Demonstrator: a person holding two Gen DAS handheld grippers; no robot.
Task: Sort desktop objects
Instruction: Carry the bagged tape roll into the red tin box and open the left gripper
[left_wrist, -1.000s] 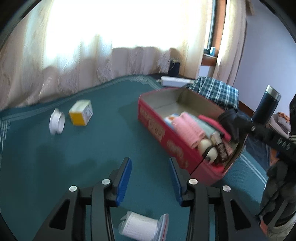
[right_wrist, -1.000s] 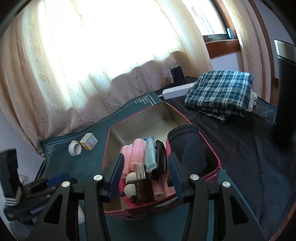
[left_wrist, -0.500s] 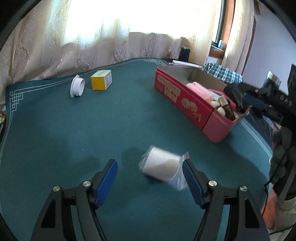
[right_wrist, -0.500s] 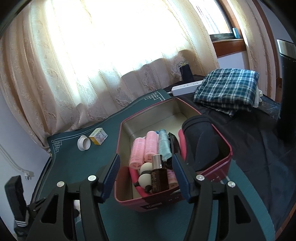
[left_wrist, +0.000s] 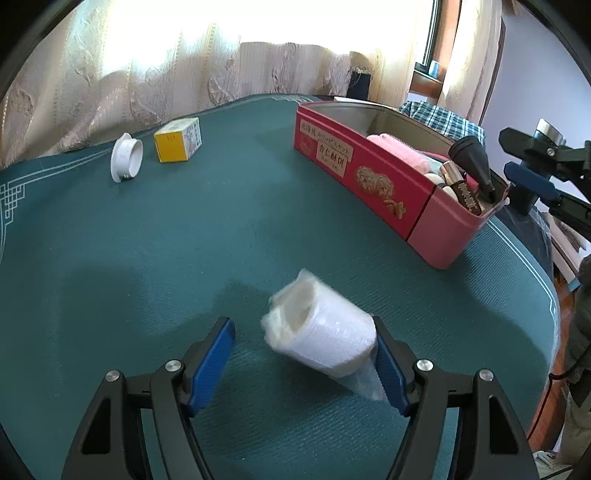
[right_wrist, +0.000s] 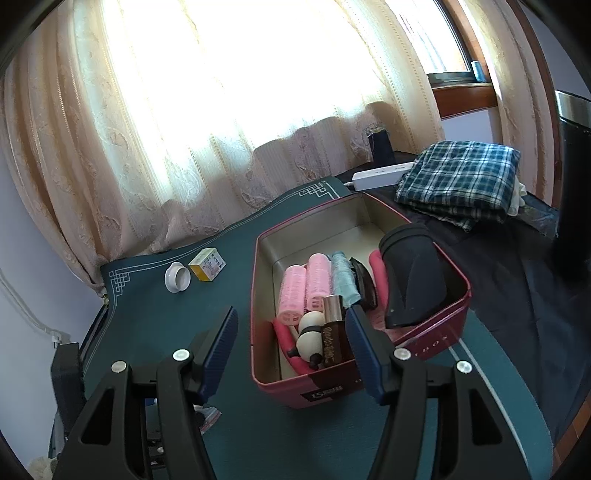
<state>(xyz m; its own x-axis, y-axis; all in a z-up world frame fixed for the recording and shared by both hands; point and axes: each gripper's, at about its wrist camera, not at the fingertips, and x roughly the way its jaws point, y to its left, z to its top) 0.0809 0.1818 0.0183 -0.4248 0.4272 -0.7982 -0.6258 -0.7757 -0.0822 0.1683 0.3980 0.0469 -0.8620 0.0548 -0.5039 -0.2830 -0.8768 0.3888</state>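
two grippers show, one per wrist view. the left gripper (left_wrist: 303, 354) hangs low over the green surface (left_wrist: 184, 236) with its blue pads apart and closing in; a white roll (left_wrist: 325, 332) in clear wrap lies on its side between them. the roll sits against the right pad (left_wrist: 388, 373), while the left pad stands clear of it with bare surface in the gap, so the roll is not clamped. its open end faces up and to the left in the view.

farther out on the surface, a white ring (left_wrist: 126, 158) stands on edge beside a yellow box (left_wrist: 178, 144), both near the curtain (left_wrist: 147, 74). to the right sits a red tin (left_wrist: 373, 173), long side toward the camera, with pink rollers, a brown bottle and a black cone poking above its rim. the right gripper's tips (left_wrist: 532, 181) appear just past the tin's near corner.

the right gripper (right_wrist: 291, 354) hovers over the near end of the tin (right_wrist: 332, 387), its pads spread and opening wider, with nothing pressed between them. inside the tin lie two pink rollers (right_wrist: 306, 288), a pale blue roller (right_wrist: 343, 277), a brown bottle (right_wrist: 332, 332), two cream balls (right_wrist: 310, 332) and a black cone (right_wrist: 413, 273); the tin's far half is bare. beyond it, the ring (right_wrist: 178, 277) and box (right_wrist: 207, 264) sit near the surface's far corner. a folded plaid cloth (right_wrist: 461, 177) and a white power strip (right_wrist: 380, 175) lie on a dark cover to the right.
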